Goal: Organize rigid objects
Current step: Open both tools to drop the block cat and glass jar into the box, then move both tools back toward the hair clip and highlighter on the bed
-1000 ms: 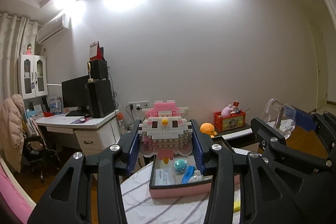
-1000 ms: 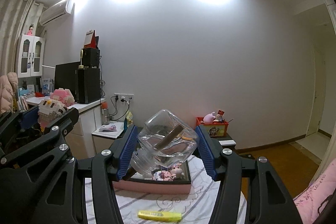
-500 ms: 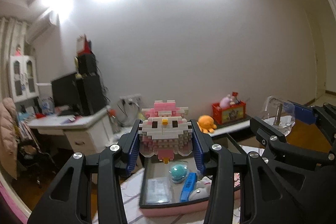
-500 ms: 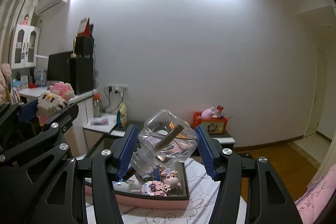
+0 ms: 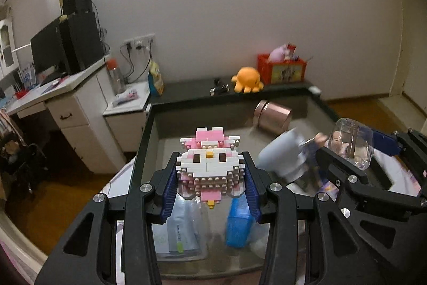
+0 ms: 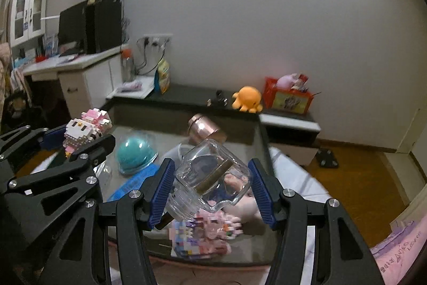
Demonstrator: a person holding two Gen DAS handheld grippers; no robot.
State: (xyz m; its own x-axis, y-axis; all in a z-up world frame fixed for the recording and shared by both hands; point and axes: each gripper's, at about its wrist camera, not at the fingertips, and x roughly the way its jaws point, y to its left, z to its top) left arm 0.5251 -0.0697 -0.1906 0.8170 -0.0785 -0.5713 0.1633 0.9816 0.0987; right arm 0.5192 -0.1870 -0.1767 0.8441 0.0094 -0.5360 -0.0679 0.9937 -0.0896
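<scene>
Left hand-held gripper (image 5: 210, 187) clamps brick owl (image 5: 209, 164); right (image 6: 210, 190) grips glass jar (image 6: 210, 180) — tray (image 5: 141, 140) contents blurred, perhaps toys.

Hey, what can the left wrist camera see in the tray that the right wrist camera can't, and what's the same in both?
Only the left wrist view shows a clear packet lying flat in the tray's near left part. Only the right wrist view shows the teal ball in a clear dome and a small block figure under the glass jar. Both share the block owl in the left tongs, the jar in the right tongs, and the copper tin lying at the tray's far end.
</scene>
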